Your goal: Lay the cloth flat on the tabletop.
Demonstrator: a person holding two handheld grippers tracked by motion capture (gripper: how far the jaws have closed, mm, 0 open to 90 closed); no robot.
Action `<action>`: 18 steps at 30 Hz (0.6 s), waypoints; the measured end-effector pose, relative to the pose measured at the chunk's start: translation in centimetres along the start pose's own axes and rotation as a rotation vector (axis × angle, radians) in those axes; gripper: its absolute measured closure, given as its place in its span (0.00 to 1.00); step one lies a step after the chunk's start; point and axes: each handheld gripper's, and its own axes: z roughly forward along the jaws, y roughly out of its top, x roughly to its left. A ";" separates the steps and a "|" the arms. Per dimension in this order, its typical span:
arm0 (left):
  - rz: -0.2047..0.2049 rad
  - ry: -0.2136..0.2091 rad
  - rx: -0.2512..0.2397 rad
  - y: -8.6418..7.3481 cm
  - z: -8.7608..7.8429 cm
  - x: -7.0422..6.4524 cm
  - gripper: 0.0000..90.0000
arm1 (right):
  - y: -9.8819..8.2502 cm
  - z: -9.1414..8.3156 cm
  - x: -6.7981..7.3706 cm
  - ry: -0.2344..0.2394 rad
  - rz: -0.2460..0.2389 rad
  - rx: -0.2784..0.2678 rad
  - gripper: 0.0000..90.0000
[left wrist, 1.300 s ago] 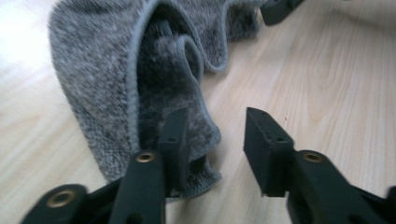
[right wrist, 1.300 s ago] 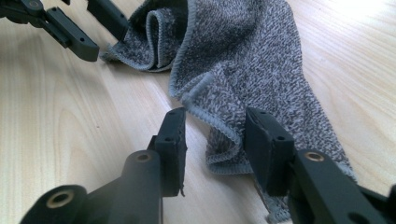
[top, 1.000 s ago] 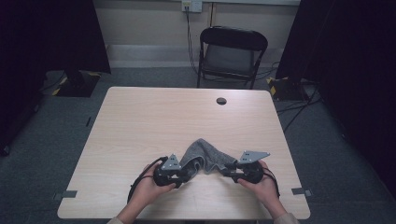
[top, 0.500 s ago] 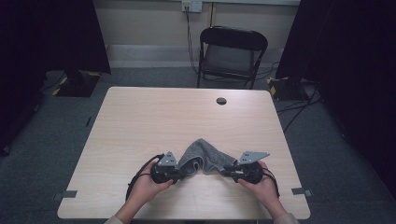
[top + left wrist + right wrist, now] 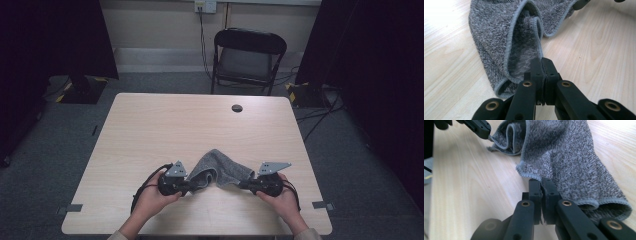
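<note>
Nearest, I am pinching the grey towel (image 5: pixel 220 171) by its hem with both closed tools: left gripper (image 5: pixel 189 186) at its left end, right gripper (image 5: pixel 242 184) at its right. Beyond them, the towel is bunching away across the table (image 5: pixel 165 125), its long axis spanning both grips.

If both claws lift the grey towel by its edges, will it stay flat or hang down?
The grey towel will probably sag between the left claw and right claw, since it already lies bunched in soft folds. Its looped pile looks grippy, so slipping seems unlikely. It seems light.
</note>
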 end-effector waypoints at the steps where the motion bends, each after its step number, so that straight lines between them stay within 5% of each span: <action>1: -0.004 0.002 -0.006 0.0 -0.1 0.1 0.99 | 0.0 -0.1 0.0 0.003 0.009 -0.004 0.97; 18: -0.006 0.038 -0.043 1.7 -2.9 2.2 0.99 | 1.9 -1.3 -1.1 0.033 0.127 -0.010 0.99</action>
